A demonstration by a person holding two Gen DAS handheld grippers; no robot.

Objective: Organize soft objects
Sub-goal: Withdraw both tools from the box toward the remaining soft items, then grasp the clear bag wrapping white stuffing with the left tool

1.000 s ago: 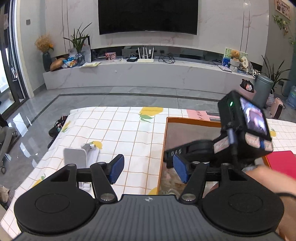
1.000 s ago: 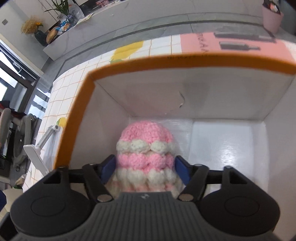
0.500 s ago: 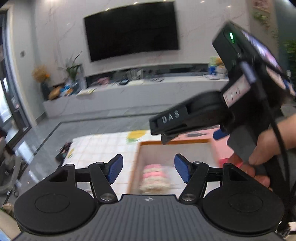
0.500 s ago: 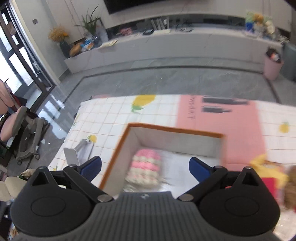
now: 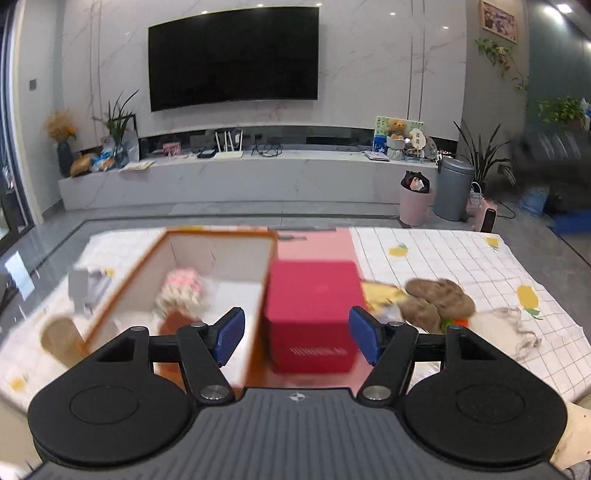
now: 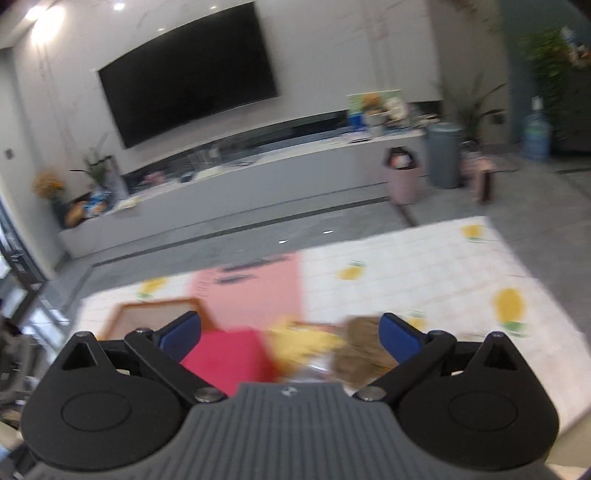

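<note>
Only the left wrist view shows inside the orange-rimmed box (image 5: 122, 280) – the pink-and-white knitted hat (image 5: 181, 291) lies there, released. To its right stand the red box (image 5: 312, 314), then the brown plush toy (image 5: 436, 301). The left gripper (image 5: 297, 334) and the right gripper (image 6: 290, 334) are both spread apart, holding nothing – the right view is blurred.

A home living room: big wall-mounted television (image 5: 233, 55) over a long marble media shelf (image 5: 236, 177), potted plants (image 5: 480, 155), framed picture (image 5: 498, 20), and a lemon-print tablecloth (image 5: 461, 258).
</note>
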